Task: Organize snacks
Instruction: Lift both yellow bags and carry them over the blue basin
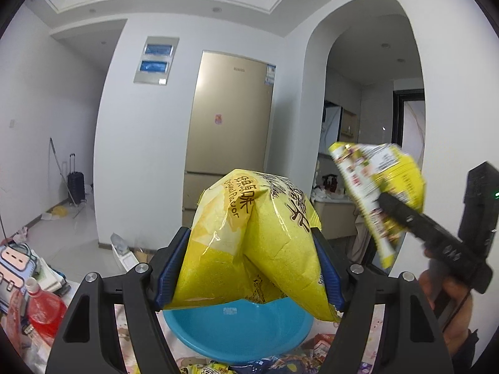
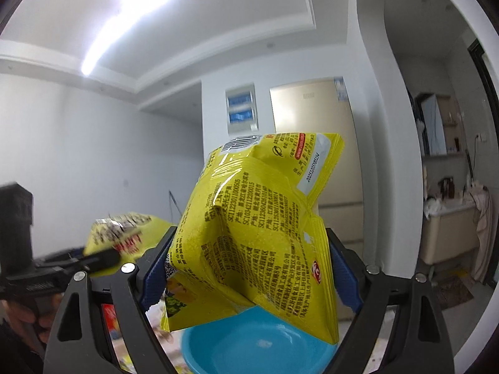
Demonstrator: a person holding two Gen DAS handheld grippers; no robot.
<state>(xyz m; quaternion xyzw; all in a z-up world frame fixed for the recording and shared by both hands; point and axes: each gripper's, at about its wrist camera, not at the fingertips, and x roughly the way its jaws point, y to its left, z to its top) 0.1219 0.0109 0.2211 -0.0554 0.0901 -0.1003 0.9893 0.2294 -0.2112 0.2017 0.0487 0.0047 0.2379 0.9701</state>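
**Two yellow snack bags held aloft over blue basin**

The left gripper (image 1: 249, 268) pinches a crumpled yellow chip bag (image 1: 252, 240) between its blue pads (image 1: 173, 268), spread only as wide as the squeezed packet, above the blue basin (image 1: 237, 336). The right gripper (image 2: 249, 274) clamps a second yellow bag (image 2: 259, 227), printed back outward, over the same basin. Only the left wrist view shows a red-capped bottle (image 1: 42, 308) and loose packets (image 1: 318, 346) on the table's near edge; the right wrist view shows a lit ceiling strip (image 2: 124, 21). A gold refrigerator (image 1: 232, 112) stands behind.
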